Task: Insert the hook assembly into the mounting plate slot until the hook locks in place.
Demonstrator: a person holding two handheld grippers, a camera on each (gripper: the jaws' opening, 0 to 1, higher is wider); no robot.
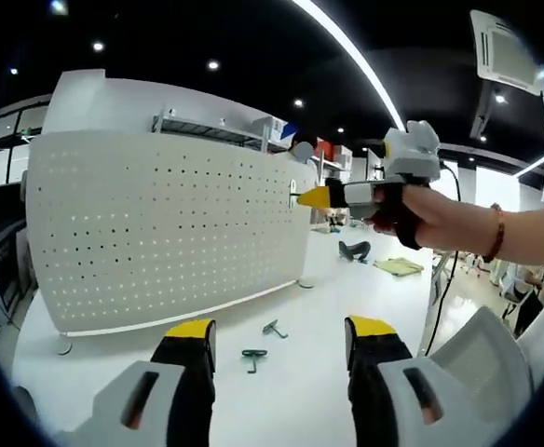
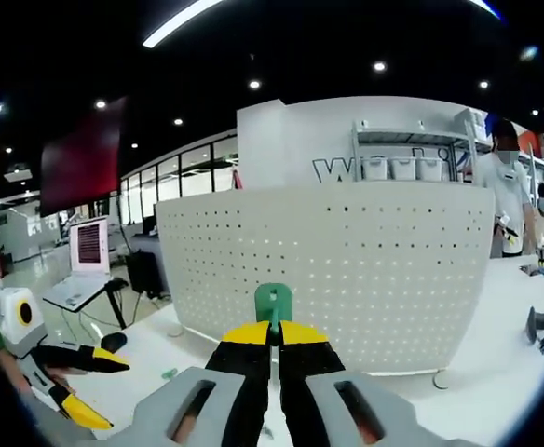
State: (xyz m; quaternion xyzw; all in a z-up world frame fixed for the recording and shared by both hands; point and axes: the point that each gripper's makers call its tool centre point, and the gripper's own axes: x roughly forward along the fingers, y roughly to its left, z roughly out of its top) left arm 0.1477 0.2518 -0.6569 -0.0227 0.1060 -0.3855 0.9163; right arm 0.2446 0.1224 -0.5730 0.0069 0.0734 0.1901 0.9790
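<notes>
The left gripper hangs low over the white bench, its yellow-tipped jaws set well apart with nothing between them. Beyond them two green hooks lie loose on the bench, near the foot of the white perforated mounting plate that stands upright across the left and middle. From the right a hand brings in the right gripper, whose closed yellow tips pinch a small hook piece held against the plate's far right edge.
</notes>
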